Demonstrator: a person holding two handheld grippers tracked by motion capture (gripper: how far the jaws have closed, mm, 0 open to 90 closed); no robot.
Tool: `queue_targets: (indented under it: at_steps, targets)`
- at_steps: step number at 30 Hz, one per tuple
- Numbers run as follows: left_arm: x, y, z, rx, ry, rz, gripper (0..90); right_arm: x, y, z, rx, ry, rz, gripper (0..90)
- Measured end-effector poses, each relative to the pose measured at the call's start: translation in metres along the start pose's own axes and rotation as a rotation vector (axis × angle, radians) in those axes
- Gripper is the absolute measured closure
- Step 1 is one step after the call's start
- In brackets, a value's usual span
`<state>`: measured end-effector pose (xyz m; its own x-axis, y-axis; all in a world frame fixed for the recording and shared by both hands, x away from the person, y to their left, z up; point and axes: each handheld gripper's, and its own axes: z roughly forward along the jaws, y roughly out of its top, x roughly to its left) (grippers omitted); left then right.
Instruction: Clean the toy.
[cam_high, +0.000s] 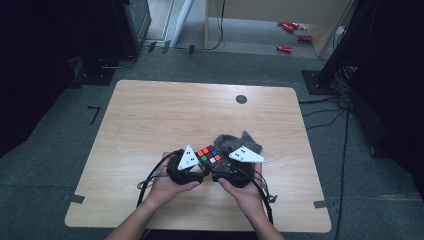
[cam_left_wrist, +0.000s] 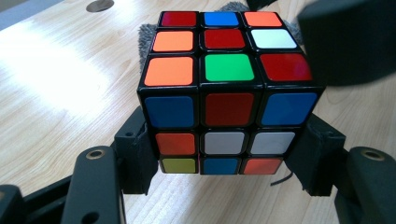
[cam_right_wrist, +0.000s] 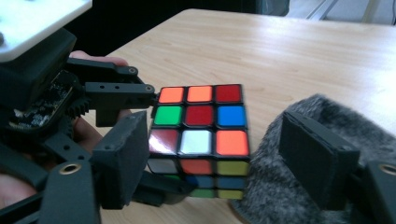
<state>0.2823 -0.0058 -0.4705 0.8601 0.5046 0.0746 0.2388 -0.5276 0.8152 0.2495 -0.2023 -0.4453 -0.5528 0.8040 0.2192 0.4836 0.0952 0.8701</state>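
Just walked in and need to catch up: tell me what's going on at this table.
A person at a wooden table works a scrambled puzzle cube with two hand-held grippers. The left gripper is clamped on the cube's lower sides and holds it just above the tabletop. The right gripper stands open around the cube, one pad close beside it and the other well clear. A grey furry cloth lies on the table right behind the cube.
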Motion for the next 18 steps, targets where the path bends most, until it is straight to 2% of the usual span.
queue_targets:
  at_steps: [8,15,18]
  targets:
    - [-0.009,0.002,0.002,0.000,0.024,0.045,35.1,0.005,-0.005,0.007,0.045,-0.017,0.018,24.9]
    - [-0.014,0.003,0.002,-0.009,0.044,0.091,35.1,0.005,-0.008,0.010,0.060,-0.036,0.044,32.4]
    - [-0.014,0.002,0.002,-0.026,0.030,0.091,34.9,0.006,-0.008,0.008,0.062,-0.049,0.043,33.9]
